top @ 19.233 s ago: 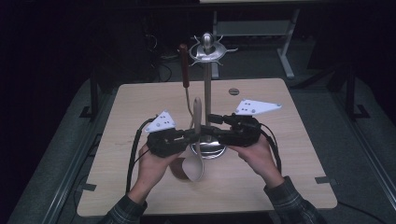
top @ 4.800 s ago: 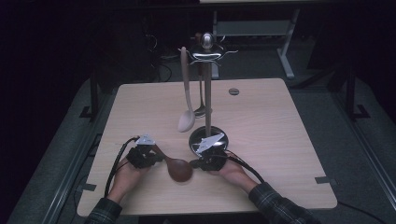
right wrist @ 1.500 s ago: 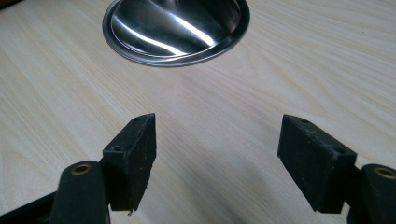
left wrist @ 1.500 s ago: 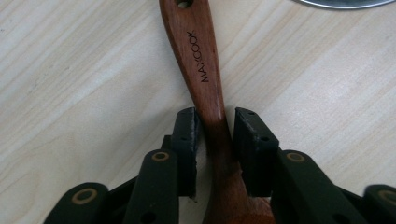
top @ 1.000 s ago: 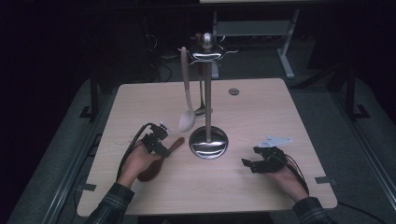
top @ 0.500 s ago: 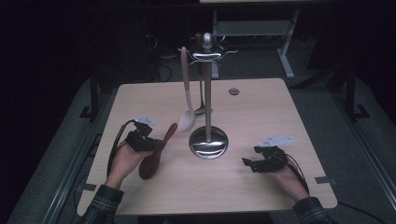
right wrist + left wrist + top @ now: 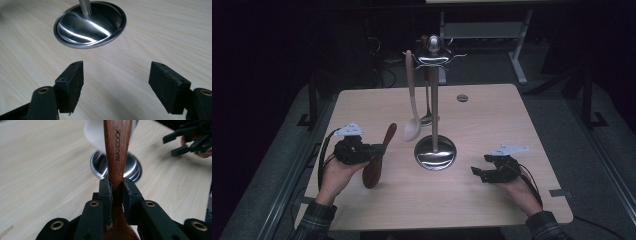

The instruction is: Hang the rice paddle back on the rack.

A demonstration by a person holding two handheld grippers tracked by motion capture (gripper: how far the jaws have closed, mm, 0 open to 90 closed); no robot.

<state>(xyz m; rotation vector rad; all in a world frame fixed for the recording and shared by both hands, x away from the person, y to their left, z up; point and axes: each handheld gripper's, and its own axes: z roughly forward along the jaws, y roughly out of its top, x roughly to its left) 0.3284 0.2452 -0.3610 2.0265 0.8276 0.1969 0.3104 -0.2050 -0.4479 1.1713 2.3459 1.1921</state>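
Observation:
A dark wooden spoon point(image 7: 379, 156) marked MAXCOOK point(image 7: 117, 145) is held tilted over the table's left side, its bowl low and its handle pointing up toward the stand. My left gripper point(image 7: 371, 149) point(image 7: 116, 192) is shut on its handle. The metal utensil stand point(image 7: 435, 100) rises from a round steel base point(image 7: 90, 23) at the table's middle. A pale spoon point(image 7: 412, 100) hangs from its top, with a metal utensil point(image 7: 427, 100) behind it. My right gripper point(image 7: 478, 172) point(image 7: 116, 80) rests open near the table's right front, apart from the base, with nothing between its jaws.
The light wooden table point(image 7: 492, 125) has a small round grommet point(image 7: 462, 98) near its far edge. A white frame on legs point(image 7: 512, 45) stands on the dark floor behind the table. Bare tabletop lies between the stand's base and the right gripper.
My left gripper has lifted the wooden spoon and turned it more upright, its handle now nearer the hanging pale spoon. The right gripper has stayed put, open.

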